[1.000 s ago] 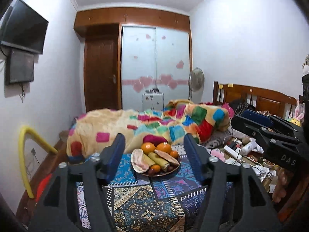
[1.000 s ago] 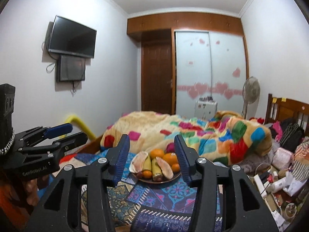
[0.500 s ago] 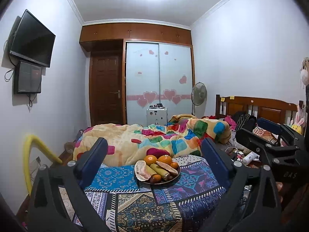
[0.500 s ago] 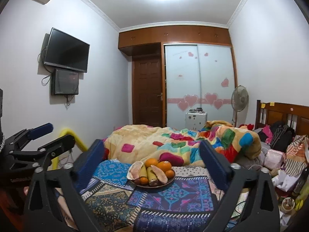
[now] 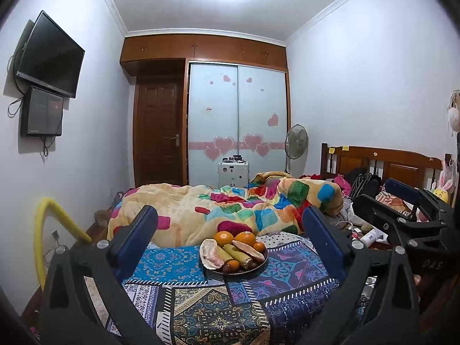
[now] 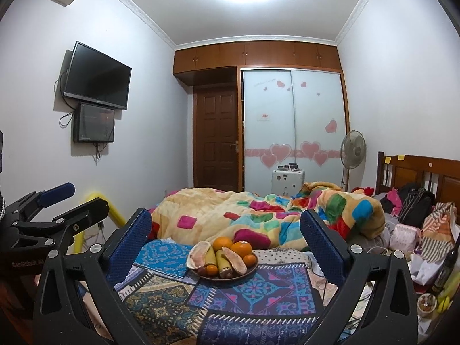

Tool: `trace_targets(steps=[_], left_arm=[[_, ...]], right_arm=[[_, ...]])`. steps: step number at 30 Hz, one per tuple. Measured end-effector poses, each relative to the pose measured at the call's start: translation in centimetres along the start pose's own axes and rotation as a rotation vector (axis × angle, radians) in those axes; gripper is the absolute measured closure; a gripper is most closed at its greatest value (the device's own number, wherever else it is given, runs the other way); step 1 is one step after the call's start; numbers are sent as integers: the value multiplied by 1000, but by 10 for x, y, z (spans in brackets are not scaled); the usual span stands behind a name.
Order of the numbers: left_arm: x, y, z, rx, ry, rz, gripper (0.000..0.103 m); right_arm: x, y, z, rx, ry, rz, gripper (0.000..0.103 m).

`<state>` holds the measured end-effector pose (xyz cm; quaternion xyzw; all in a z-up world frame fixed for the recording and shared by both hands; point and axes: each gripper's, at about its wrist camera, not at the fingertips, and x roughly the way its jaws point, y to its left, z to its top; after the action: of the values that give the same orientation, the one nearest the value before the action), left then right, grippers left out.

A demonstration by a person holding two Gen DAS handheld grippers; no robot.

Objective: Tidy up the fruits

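A round dark plate (image 5: 260,267) sits on a patterned patchwork cloth (image 5: 218,302) on the bed. It holds two oranges (image 5: 245,237), bananas (image 5: 237,254), pale pomelo pieces (image 5: 211,254) and small tangerines. My left gripper (image 5: 230,225) is open and empty, well short of the plate, which shows between its blue fingers (image 5: 138,230). My right gripper (image 6: 225,224) is open and empty too, framing the same plate (image 6: 253,268) with its oranges (image 6: 241,248) and bananas (image 6: 222,261). Each gripper shows at the edge of the other's view.
A bunched colourful quilt (image 5: 230,210) lies just behind the plate. A wooden headboard (image 5: 382,166) and piled clutter (image 6: 417,230) are at right. A yellow bent tube (image 5: 46,230) stands at left by the wall. A fan (image 5: 296,143) and a wardrobe (image 5: 238,120) are at the back.
Both grippers have opened wide from a narrower gap. Both views have tilted up, so the plate sits lower and the ceiling shows.
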<state>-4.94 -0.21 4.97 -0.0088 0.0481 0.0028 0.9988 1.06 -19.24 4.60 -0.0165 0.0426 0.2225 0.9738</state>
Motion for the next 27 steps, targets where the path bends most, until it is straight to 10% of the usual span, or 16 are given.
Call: trace_targets(steps=[27], left_arm=[[3,-7,-4,14,14,-26,0]], right_arm=[[-5,-2,2,31,-3,3,0]])
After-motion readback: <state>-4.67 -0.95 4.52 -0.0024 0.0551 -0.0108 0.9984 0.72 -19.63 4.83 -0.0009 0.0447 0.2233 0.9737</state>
